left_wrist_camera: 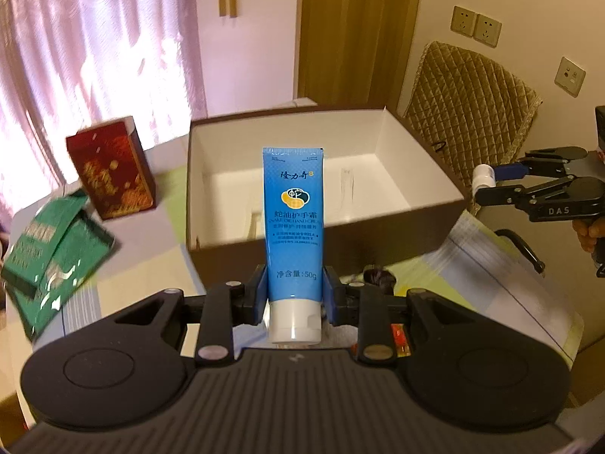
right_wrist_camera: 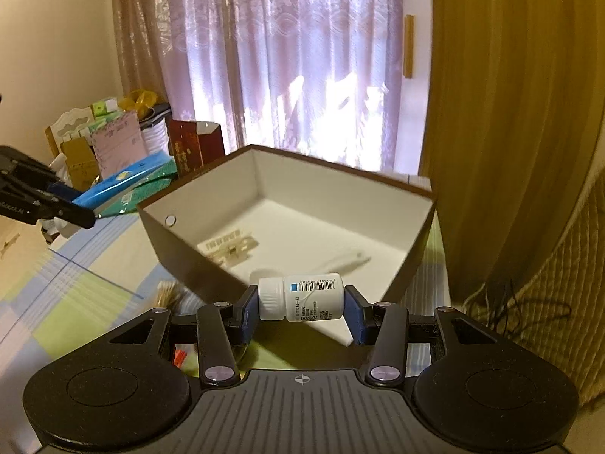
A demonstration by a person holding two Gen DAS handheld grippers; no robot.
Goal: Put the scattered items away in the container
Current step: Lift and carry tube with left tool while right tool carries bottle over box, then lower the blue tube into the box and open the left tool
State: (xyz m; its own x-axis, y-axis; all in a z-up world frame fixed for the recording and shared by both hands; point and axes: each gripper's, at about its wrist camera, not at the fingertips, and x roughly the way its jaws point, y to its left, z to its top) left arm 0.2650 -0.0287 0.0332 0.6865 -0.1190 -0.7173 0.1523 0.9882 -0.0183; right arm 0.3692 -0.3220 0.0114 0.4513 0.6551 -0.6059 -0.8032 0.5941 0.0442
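My left gripper [left_wrist_camera: 294,295] is shut on a blue hand cream tube [left_wrist_camera: 293,219], held upright with its white cap down, in front of the brown box [left_wrist_camera: 264,242] with a white inside. My right gripper [right_wrist_camera: 300,308] is shut on a white pill bottle [right_wrist_camera: 302,299], held sideways just over the box's near wall [right_wrist_camera: 196,261]. In the box lie a small blister strip [right_wrist_camera: 230,247] and a white pen-like item [right_wrist_camera: 344,261]. The right gripper with the bottle also shows in the left wrist view [left_wrist_camera: 491,185]; the left gripper with the tube also shows in the right wrist view [right_wrist_camera: 75,208].
A dark red carton [left_wrist_camera: 111,170] and green packets [left_wrist_camera: 53,246] sit left of the box on the checked tablecloth [left_wrist_camera: 143,272]. A quilted chair [left_wrist_camera: 469,113] stands behind the box to the right. Curtains hang behind. Cluttered boxes [right_wrist_camera: 113,140] stand by the far wall.
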